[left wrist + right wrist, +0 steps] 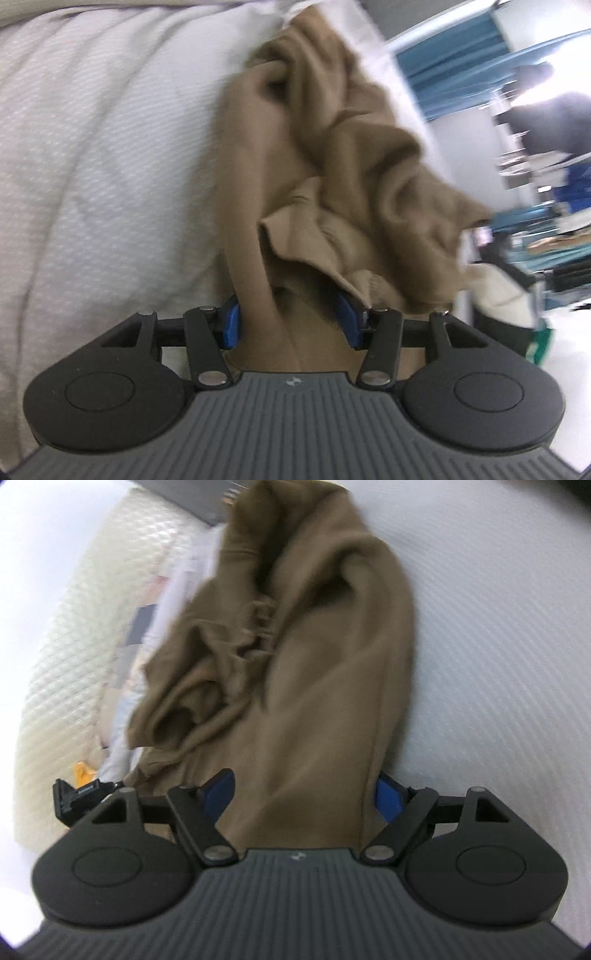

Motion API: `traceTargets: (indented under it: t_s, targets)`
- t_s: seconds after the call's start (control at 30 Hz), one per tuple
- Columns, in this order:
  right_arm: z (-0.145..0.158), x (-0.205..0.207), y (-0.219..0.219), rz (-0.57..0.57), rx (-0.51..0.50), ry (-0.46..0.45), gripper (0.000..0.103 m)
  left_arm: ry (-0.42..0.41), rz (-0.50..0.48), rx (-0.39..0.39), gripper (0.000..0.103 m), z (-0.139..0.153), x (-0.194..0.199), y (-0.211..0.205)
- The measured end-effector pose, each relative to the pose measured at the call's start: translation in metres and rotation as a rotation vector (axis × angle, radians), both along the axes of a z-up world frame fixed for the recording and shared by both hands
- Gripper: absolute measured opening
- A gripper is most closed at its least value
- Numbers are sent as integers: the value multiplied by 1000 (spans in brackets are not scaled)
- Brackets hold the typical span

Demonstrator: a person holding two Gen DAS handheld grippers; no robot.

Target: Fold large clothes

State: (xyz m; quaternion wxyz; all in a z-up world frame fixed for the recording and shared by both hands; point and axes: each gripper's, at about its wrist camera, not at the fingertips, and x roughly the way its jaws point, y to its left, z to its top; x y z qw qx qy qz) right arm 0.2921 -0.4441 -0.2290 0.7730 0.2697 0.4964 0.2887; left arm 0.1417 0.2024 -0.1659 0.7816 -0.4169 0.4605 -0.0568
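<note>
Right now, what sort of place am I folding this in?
Probably a bed in a workshop-like room: the brown garment lies on a white textured bedcover, with blurred blue shelving or benches beyond.

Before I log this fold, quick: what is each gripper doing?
Left gripper: brown garment lies between its jaws; a firm grip cannot be told.
Right gripper: open, the garment lying loose between its jaws.

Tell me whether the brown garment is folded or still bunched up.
Bunched, not folded. The brown garment lies in loose, rumpled ridges on the white bedding, with no flat, squared layers; the right wrist view shows the same crumpling.
</note>
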Motion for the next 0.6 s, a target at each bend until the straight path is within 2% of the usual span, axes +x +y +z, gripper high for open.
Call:
traceTargets:
  t_s: [0.1, 0.17, 0.37, 0.5, 0.6]
  targets:
    - [12, -2, -1, 24, 74, -72, 82, 4, -25, 18, 57, 3, -1, -8]
    - [14, -1, -3, 24, 97, -91, 82, 45, -30, 44, 57, 1, 1, -13]
    - [-2, 7, -1, 12, 5, -2, 82, 206, -14, 156, 61, -15, 15, -29]
    - [-19, 9, -3, -16, -88, 54, 81, 241, -21, 176, 63, -22, 21, -30]
    - [-31, 12, -7, -35, -69, 77, 80, 250, -28, 191, 64, -22, 23, -29]
